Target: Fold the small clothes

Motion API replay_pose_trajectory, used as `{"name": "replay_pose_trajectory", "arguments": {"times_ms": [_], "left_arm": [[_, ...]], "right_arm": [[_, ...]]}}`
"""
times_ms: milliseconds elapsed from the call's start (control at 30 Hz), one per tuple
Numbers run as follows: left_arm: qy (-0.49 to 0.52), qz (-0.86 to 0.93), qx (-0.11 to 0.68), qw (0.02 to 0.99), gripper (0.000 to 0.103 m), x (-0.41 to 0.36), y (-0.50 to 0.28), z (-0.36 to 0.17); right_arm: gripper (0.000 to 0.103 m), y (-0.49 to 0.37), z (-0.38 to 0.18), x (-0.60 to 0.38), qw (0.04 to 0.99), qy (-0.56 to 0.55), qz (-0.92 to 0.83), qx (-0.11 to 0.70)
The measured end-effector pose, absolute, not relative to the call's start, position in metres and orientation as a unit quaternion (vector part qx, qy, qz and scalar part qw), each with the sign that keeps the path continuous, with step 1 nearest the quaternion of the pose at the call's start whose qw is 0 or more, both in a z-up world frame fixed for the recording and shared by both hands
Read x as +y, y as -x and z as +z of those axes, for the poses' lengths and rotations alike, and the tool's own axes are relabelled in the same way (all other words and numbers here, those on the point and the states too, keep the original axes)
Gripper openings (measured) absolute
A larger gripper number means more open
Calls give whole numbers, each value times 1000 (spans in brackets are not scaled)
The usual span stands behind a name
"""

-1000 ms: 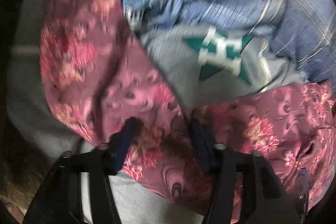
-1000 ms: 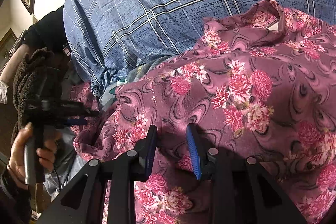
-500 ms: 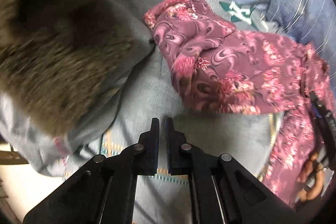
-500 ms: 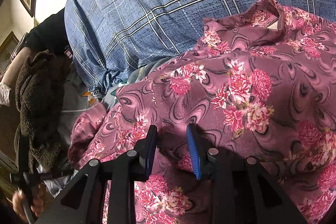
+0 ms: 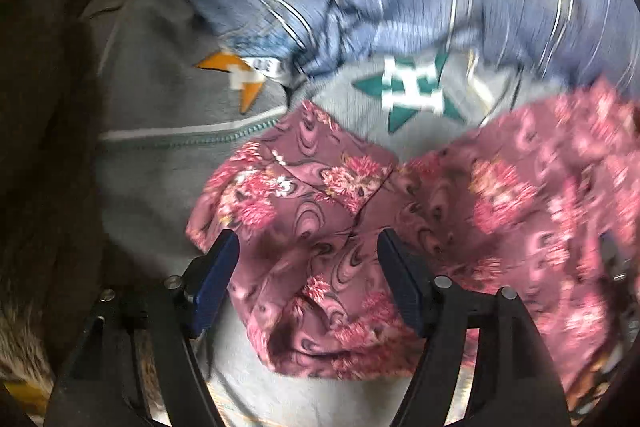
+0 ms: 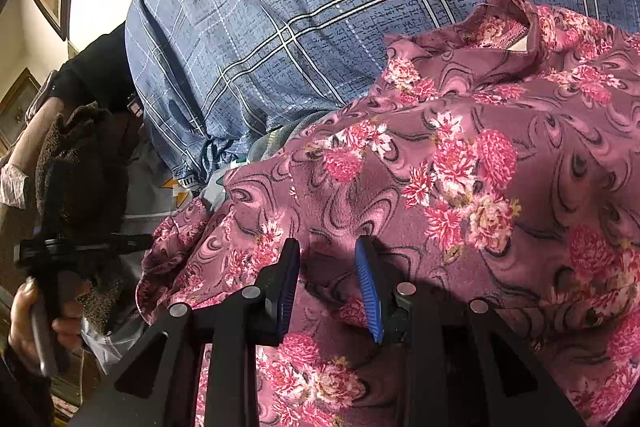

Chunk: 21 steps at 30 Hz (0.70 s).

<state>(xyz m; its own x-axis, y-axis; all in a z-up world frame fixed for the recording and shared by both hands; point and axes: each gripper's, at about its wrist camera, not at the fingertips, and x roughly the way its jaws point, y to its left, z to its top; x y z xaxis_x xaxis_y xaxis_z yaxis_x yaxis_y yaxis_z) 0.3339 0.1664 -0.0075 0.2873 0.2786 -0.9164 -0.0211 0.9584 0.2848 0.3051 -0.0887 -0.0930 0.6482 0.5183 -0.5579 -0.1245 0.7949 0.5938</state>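
On the heap of laundry: floral garment [image 6: 460,195], spread over a grey sweatshirt [image 5: 160,163] and against blue checked cloth [image 6: 300,7]
Sleeve end: bunched flap of the floral garment, lying on the grey sweatshirt, directly under the left gripper [image 5: 308,267]
Left gripper: jaws have just been opening and stand wide, one each side of the bunched flap; pads not pressing on it; view blurred
Right gripper [image 6: 328,263]: jaws partly apart above the floral body; fabric lies below them, and whether a fold is pinched I cannot tell
Step in hand, by my reading: take the sleeve flap to fold it inward
Method advised: lower the left jaws over a single edge, not the whole bunch; close fully before lifting; keep the right side steady as an anchor
Hazard: catching the grey sweatshirt beneath
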Motion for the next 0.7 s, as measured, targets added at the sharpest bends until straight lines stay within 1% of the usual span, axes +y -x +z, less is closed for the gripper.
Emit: {"name": "replay_pose_trajectory", "arguments": {"times_ms": [100, 133, 167, 200, 233, 267, 433, 533, 633, 700], "left_arm": [[-206, 115, 590, 772, 71, 157, -343, -32], [-233, 123, 583, 769, 61, 157, -345, -40], [-248, 129, 576, 768, 23, 160, -346, -47], [-245, 129, 585, 762, 3, 168, -347, -56], [-229, 127, 593, 761, 1, 173, -348, -59], [-204, 123, 592, 770, 1, 179, -346, -57], [-103, 85, 538, 833, 1, 192, -323, -5], [-70, 71, 515, 851, 1, 192, -313, 28], [-37, 61, 495, 866, 0, 184, -307, 50], [-23, 38, 480, 876, 0, 164, -303, 66]], "right_arm": [[31, -305, -94, -90, 868, -268, 189, 374], [31, -304, -94, -91, 867, -269, 189, 374], [31, -304, -94, -91, 867, -270, 189, 373], [31, -304, -94, -91, 867, -270, 189, 373], [31, -304, -94, -91, 867, -271, 190, 373], [31, -303, -94, -92, 867, -271, 190, 373], [31, -303, -94, -93, 867, -270, 188, 374], [31, -304, -93, -92, 867, -265, 183, 381], [30, -304, -83, -86, 868, -228, 171, 407], [31, -293, -72, -88, 875, -193, 160, 413]]}}
